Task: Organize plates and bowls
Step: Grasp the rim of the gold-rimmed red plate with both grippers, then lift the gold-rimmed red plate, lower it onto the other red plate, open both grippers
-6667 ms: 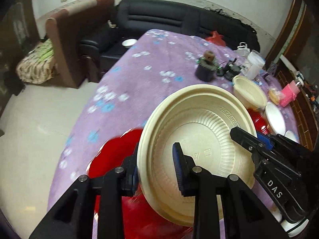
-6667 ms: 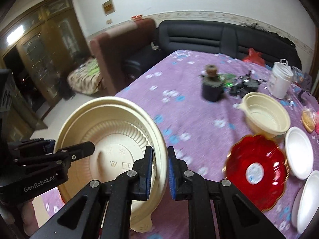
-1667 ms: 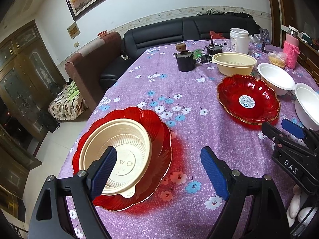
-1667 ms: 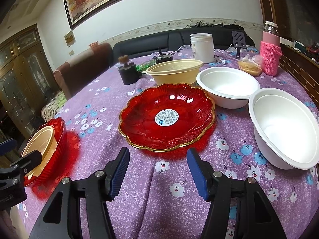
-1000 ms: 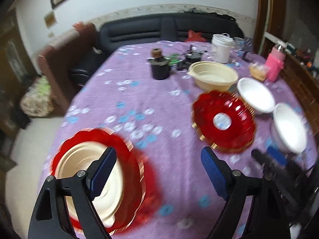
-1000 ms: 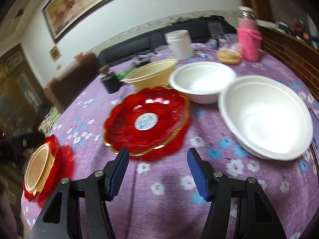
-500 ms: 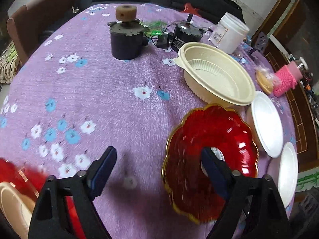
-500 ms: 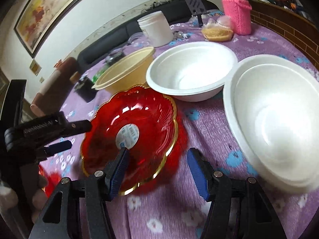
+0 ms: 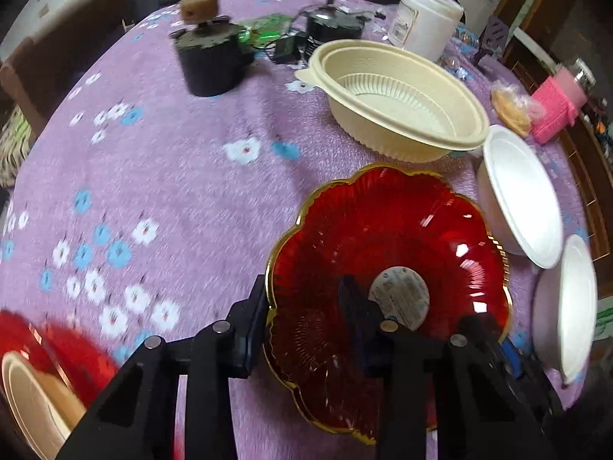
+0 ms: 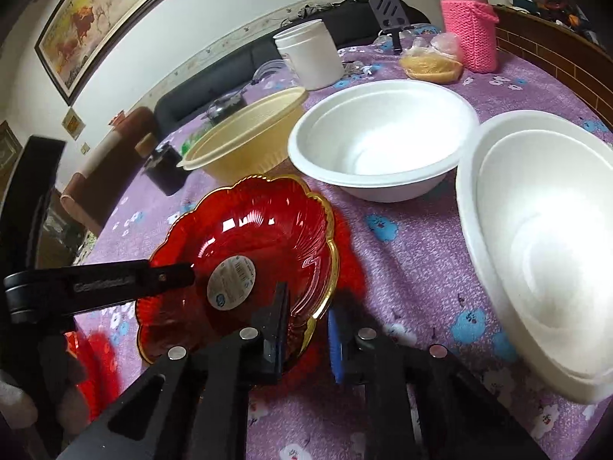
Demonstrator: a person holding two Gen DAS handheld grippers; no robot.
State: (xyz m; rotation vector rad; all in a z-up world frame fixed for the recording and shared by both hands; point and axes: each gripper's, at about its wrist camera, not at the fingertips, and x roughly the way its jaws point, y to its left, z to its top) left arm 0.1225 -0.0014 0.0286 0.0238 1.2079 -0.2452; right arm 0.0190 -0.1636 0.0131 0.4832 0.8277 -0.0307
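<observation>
A red scalloped plate with a gold rim (image 9: 387, 253) (image 10: 245, 237) sits tilted on the purple flowered cloth. My left gripper (image 9: 302, 306) has one finger outside the plate's left rim and one inside, closing on it. My right gripper (image 10: 306, 322) straddles the plate's near right rim the same way. A cream ribbed bowl (image 9: 402, 96) (image 10: 245, 142) stands behind it. Two white foam bowls (image 10: 379, 145) (image 10: 544, 245) stand to the right. Another red plate holding a cream bowl (image 9: 34, 391) lies at the lower left.
A dark pot with a cork knob (image 9: 208, 57), a small black device (image 9: 333, 32), a white tub (image 9: 425, 23) (image 10: 310, 53), a food bag (image 10: 431, 61) and a pink knitted bottle (image 10: 469, 27) stand at the back. A sofa lies beyond.
Both grippers have moved in onto the red plate and narrowed around its rim from opposite sides. The plate now looks tipped up. Earlier the cream bowl was set into the other red plate.
</observation>
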